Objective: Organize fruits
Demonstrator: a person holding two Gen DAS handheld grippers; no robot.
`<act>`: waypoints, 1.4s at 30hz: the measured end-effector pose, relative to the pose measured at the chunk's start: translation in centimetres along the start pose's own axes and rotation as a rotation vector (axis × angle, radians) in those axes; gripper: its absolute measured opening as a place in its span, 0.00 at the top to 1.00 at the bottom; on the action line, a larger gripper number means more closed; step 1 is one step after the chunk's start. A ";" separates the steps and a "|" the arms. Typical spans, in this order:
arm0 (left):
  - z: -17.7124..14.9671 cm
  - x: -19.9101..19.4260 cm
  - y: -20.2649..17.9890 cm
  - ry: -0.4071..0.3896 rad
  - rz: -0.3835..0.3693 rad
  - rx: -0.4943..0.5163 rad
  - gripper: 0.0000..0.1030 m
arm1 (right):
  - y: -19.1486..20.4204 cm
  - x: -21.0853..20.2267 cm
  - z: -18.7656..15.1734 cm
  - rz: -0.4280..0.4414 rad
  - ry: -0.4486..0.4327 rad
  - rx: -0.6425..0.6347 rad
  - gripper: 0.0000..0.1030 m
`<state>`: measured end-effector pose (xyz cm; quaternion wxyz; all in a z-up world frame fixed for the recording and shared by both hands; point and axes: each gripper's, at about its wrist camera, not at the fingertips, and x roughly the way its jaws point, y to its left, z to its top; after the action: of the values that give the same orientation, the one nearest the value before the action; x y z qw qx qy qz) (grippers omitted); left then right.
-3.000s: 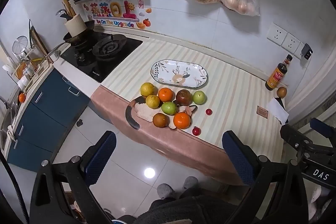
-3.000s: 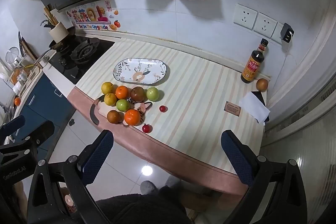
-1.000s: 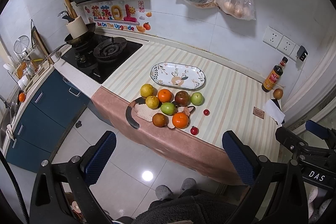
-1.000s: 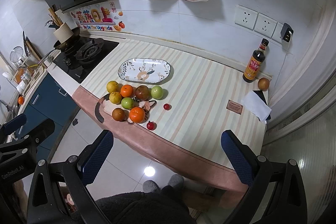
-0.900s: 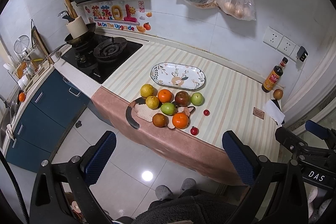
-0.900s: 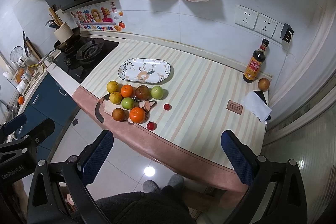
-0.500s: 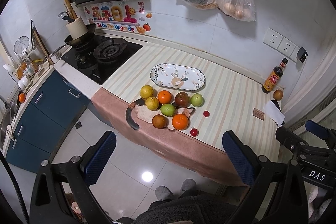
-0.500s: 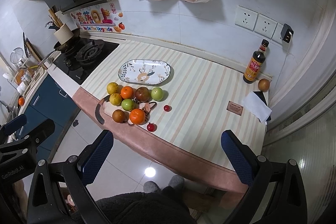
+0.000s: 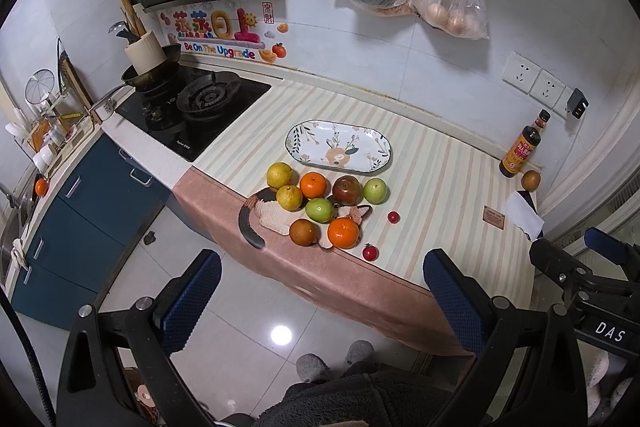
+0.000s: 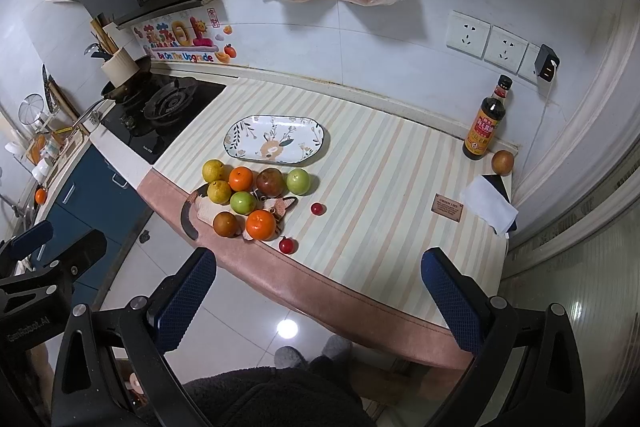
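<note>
Your left tongs [image 9: 322, 301] and right tongs [image 10: 318, 297] gape wide, empty. 8 round, glossy fruits [image 9: 320, 209] cluster at 6 o'clock of the oval patterned plate [image 9: 338, 145] on the striped worktop [image 9: 440, 187].

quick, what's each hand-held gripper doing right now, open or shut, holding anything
Left hand-held gripper: open, holding nothing, short of the counter.
Right hand-held gripper: open, holding nothing, also short of the counter.

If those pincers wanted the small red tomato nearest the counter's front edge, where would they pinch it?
Probably across the widest middle of the small red cherry tomato, coming straight down from above. It is round and sits apart from the big orange mandarin, so both sides look free for the open right gripper.
</note>
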<state>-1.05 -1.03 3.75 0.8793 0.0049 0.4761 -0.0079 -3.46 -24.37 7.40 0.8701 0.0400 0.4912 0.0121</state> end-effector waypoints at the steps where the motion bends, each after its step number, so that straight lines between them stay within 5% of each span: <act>1: -0.2 0.4 0.1 -0.002 -0.001 0.001 0.00 | 0.2 -0.1 0.0 0.002 0.001 0.000 0.00; 12: 0.5 1.0 0.7 -0.005 0.035 -0.020 0.00 | -0.2 2.8 1.3 0.058 0.028 0.029 0.00; 21: 2.2 9.6 4.1 -0.019 0.274 -0.074 0.00 | -0.7 14.9 2.2 0.206 0.188 0.059 0.00; 27: 2.7 16.7 7.4 0.105 0.337 -0.109 0.00 | 1.4 25.7 1.6 0.251 0.314 0.071 0.00; 34: 4.4 26.7 12.1 0.300 0.216 -0.125 0.01 | 6.1 37.9 0.8 0.276 0.432 0.169 0.12; 38: 5.2 31.7 12.7 0.404 0.103 -0.084 0.18 | 8.2 43.5 0.0 0.243 0.517 0.249 0.23; 42: 5.8 36.8 13.1 0.513 -0.037 -0.059 0.21 | 10.1 47.0 -0.6 0.204 0.574 0.286 0.25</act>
<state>24.17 11.67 -23.91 0.7292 -0.0278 0.6837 -0.0086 20.51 -11.41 -32.27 0.6762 0.2058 0.7062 0.0407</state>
